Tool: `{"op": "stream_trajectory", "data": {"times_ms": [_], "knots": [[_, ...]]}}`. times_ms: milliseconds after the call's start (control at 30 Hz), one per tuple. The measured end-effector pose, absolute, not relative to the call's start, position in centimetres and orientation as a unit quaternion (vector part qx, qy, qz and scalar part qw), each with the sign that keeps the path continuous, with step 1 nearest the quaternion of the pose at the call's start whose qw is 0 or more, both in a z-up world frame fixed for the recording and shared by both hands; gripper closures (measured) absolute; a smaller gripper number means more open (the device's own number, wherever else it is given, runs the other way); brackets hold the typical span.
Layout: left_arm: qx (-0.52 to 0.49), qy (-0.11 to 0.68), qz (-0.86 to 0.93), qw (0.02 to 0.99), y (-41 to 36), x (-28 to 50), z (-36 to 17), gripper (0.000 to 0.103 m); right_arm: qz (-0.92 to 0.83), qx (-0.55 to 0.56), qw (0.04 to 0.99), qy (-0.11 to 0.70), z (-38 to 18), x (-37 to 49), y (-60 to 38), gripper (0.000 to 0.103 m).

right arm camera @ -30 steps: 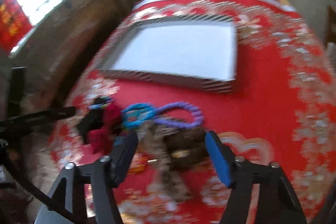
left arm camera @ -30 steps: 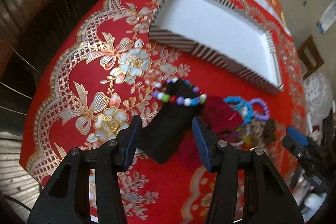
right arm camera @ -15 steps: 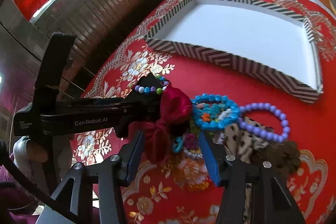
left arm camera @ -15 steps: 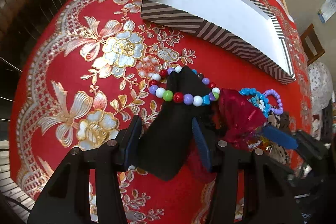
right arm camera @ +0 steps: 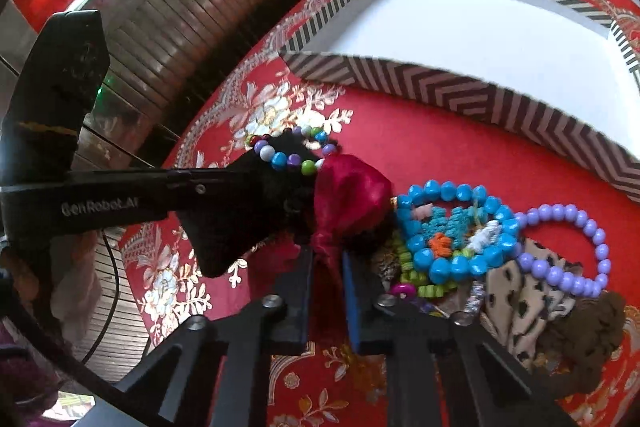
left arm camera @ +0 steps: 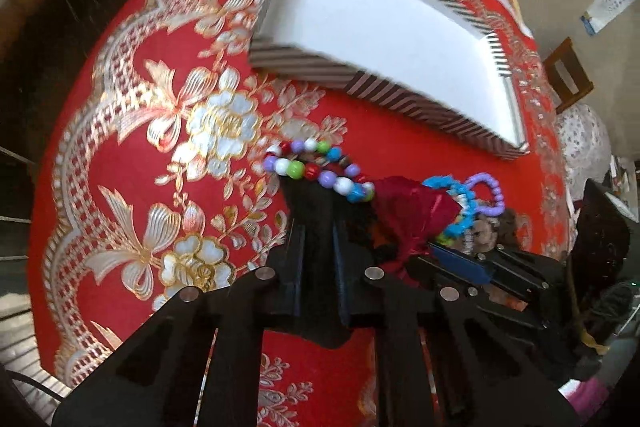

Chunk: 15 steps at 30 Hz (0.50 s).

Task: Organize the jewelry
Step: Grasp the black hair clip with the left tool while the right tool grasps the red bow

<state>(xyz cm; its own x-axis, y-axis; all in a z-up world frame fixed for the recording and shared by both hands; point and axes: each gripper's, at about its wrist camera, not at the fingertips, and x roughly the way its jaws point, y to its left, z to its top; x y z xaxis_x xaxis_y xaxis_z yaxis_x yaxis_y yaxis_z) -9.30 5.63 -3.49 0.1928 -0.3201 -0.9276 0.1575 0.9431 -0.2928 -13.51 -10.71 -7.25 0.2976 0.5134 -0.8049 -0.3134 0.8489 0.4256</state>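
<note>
Striped tray [left arm camera: 400, 95] motion-blurred along its near wall in the left wrist view; in the right wrist view its right end [right arm camera: 560, 131] is cut by the frame edge. Black pouch [left arm camera: 316, 223] mostly hidden between left gripper [left arm camera: 318, 263] jaws, and the red pouch [right arm camera: 352, 203] neck is buried between right gripper [right arm camera: 326, 291] jaws. Small items under the blue bracelet [right arm camera: 452, 223] overlap too much to tell apart, and the brown lump [right arm camera: 580, 339] at right is unidentifiable.

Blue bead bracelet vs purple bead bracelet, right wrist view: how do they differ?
The blue bead bracelet has bigger turquoise beads and encloses knitted scraps; the purple bead bracelet has smaller lilac beads around an open loop. Blue lies nearer the right gripper. Both lie flat on the red tablecloth, touching.
</note>
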Motion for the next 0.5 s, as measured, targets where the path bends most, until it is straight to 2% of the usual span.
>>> {"op": "stream_trajectory", "data": {"times_ms": [200,500], "knots": [[-0.007,0.618,-0.16,0.769,3.8,-9.4,-1.6,0.092,0.242,0.118,0.822,0.502,-4.7,-14.7,-13.9,0.096],[-0.014,0.581,-0.169,0.796,2.8,-11.8,1.6,0.092,0.218,0.175,0.839,0.467,-2.2,-16.5,-19.1,0.096]]}}
